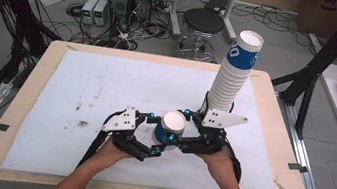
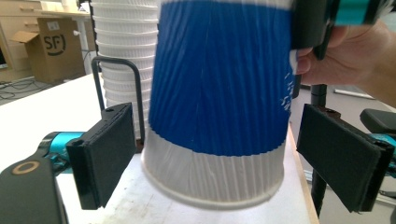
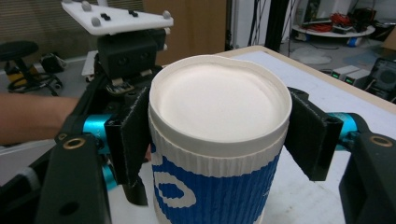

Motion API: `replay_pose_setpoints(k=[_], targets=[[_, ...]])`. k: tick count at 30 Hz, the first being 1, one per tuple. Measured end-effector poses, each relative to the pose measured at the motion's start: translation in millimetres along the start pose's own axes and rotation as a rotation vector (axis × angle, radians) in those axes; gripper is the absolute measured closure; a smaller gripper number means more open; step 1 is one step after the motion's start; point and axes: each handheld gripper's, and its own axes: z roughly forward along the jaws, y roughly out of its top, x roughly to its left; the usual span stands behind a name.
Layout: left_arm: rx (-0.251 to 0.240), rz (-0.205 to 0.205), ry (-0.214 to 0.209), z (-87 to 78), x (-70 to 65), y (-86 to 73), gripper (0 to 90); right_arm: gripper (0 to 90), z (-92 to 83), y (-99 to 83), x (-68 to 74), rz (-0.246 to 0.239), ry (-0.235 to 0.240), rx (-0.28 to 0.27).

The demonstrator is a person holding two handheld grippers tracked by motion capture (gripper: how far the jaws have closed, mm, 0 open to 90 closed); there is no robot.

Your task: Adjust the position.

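I start with the table [image 1: 21,118], its white mat taking up most of the top, and at its far right side the tall stack of paper cups [image 1: 232,74] standing in a black wire holder, leaning a little to the right as it rises. In front of that stack, near the middle of the mat's near half, sits the single blue-and-white cup [image 1: 170,127], upside down with its white base facing up, between my two tools. My right gripper [image 1: 183,127] pinches this cup just under the upturned base, one pad on either side and both touching the ribbed wall, as the right gripper view makes plain. My left gripper [image 1: 153,132] stands spread around the lower part of the same cup; in the left gripper view its pads [image 2: 109,154] sit apart from the wall with clear gaps on both sides. My worry is the thin paper: if I squeeze too hard on the right, the wall may dent or go oval. If I close the left while the cup is tilted, it could twist out of the right's hold. The stack is close behind, so a careless swing of my right hand could knock it over.
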Motion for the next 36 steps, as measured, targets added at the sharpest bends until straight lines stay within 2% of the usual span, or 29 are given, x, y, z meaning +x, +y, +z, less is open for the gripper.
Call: replay_pose_setpoints(k=[9,12,19,24,26,33,36], targets=[[0.006,-0.022,-0.001,2.6,0.8,-4.1,12.4,30.4,-0.3,-0.5,-1.5,0.037,0.012,-0.026],[0.007,0.002,-0.005,1.6,0.4,-4.2,19.0,30.4,-0.1,-1.4,-1.3,0.035,0.008,-0.018],[0.032,0.033,-0.001,-1.9,-0.2,-2.5,27.0,30.0,-1.1,-4.6,-2.9,0.056,0.011,-0.028],[0.064,0.051,-0.015,-3.8,-0.5,2.1,29.1,27.6,-2.6,-3.9,-3.5,0.05,0.02,-0.016],[0.088,0.065,-0.017,-4.8,-1.0,6.1,29.5,21.4,-3.8,-2.4,-3.2,0.044,0.005,-0.004],[0.16,0.083,-0.043,-7.8,1.6,16.9,30.3,21.1,-9.6,-0.6,-4.4,0.022,0.02,0.011],[0.196,0.093,-0.053,-10.3,4.1,21.3,30.4,21.1,-12.7,1.4,-5.2,0.005,0.055,0.013]])
